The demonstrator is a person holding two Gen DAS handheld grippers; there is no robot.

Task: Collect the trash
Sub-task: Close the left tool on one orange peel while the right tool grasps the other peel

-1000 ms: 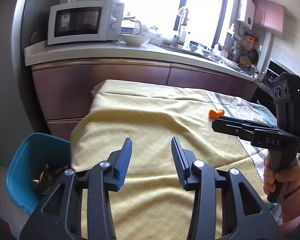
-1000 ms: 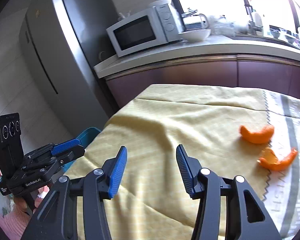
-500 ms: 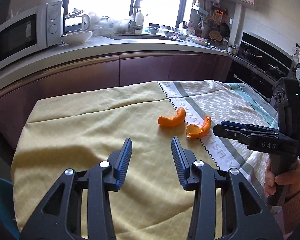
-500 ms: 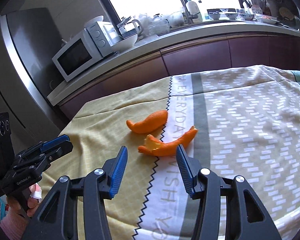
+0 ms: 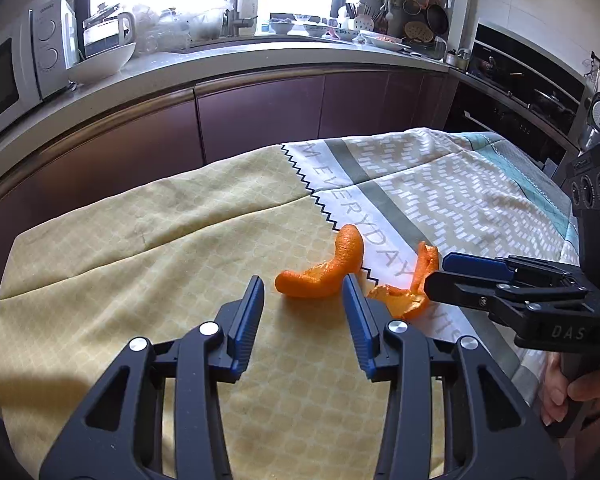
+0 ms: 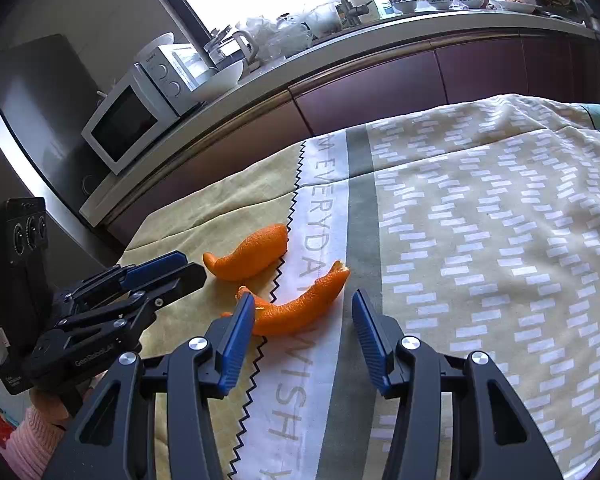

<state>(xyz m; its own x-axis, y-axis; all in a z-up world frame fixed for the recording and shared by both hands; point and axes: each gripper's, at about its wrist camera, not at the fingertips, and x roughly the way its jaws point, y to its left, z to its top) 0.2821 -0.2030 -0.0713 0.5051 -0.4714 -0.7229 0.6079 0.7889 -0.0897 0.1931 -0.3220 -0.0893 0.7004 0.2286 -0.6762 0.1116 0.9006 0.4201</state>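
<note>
two orange peels on the table, both around the middle of the tablecloth (image 5: 180, 240), well in from every edge. the curved peel (image 5: 324, 276) sits on the yellow side against the black zigzag seam; the ragged peel (image 6: 300, 308) lies just beside it across the white band. that band reads "everyday" and, nearer, "wish". two grippers are in play, both pitched down at the cloth. the left gripper (image 5: 304, 292), marked "genrobot.ai" on its body, has its jaws apart, empty, tips just short of the curved peel. the right gripper (image 6: 304, 312), stamped "das", is also parted and empty, with the ragged peel lying just ahead between its fingertips. a hand (image 5: 564, 392) grips its handle.
</note>
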